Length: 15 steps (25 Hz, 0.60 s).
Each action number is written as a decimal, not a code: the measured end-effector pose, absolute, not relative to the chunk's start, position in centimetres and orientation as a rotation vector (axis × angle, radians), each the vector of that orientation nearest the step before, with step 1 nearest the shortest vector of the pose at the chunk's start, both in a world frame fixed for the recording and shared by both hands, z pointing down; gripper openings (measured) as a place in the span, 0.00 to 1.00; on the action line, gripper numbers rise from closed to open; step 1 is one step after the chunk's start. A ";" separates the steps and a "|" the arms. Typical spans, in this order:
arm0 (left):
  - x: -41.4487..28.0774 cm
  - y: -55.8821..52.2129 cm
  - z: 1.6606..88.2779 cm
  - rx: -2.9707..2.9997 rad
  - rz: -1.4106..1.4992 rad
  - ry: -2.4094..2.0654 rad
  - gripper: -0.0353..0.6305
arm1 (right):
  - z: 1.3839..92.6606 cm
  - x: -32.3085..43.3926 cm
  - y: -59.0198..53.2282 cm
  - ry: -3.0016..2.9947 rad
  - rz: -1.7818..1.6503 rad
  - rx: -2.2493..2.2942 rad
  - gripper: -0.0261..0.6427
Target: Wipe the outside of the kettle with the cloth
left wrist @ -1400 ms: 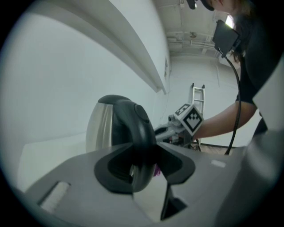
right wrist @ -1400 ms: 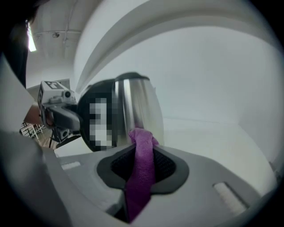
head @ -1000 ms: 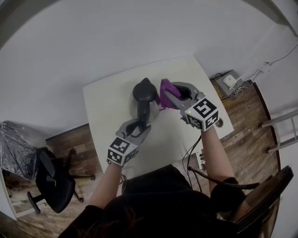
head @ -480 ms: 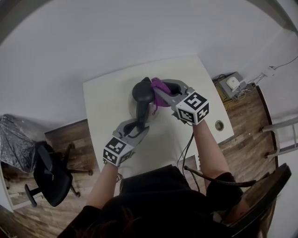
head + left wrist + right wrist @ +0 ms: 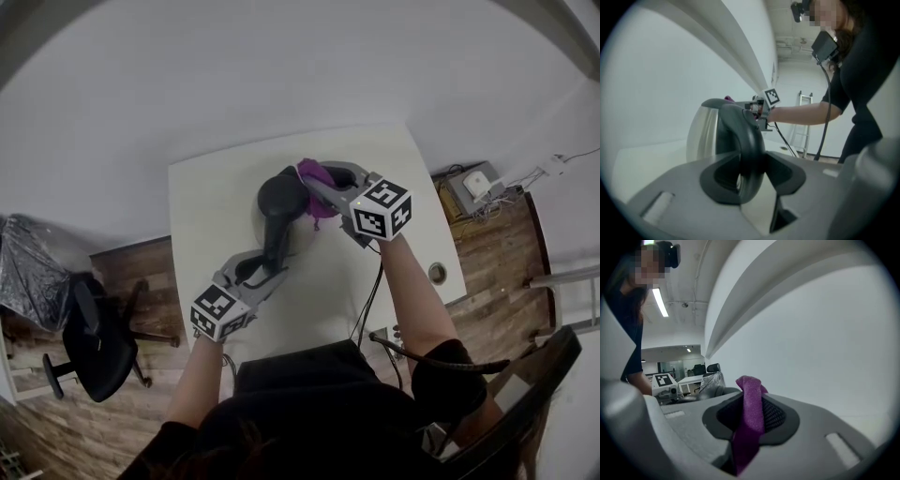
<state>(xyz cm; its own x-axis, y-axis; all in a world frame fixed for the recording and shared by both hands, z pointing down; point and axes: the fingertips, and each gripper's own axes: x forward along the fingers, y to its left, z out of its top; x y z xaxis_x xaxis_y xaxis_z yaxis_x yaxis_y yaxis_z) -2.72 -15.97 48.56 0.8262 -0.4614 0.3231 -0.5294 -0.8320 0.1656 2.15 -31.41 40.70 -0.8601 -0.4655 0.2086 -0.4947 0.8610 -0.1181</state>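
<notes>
While the left gripper [image 5: 266, 266] holds its fingers clamped on the black handle [image 5: 751, 140] of the stainless-steel kettle [image 5: 281, 199] on the white tabletop [image 5: 206, 211], the right gripper [image 5: 315, 190], fingers pinching the purple cloth [image 5: 750, 413], has swung in to the kettle's far upper side, likely starting a wipe.

White rectangular bench [image 5: 211, 220], seen from above, with its far edge against a white wall. A steel kettle [image 5: 279, 199] with a dark lid and handle stands upright on the bench. It is directly ahead of the left gripper [image 5: 269, 264] and just to the left of the right gripper [image 5: 314, 192], so it sits between the two. A small round hole [image 5: 438, 273] pierces the bench top near its right edge, well behind the right gripper and on the person's side of it.
</notes>
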 end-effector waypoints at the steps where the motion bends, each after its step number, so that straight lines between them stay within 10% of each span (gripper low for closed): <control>1: -2.7 -16.0 48.5 2.756 0.398 -0.768 0.29 | 41.4 2.2 -31.6 -2.850 0.265 0.736 0.16; 15: -3.0 -15.2 49.2 2.756 0.372 -0.737 0.29 | 52.2 4.2 -32.6 -2.712 0.640 0.692 0.16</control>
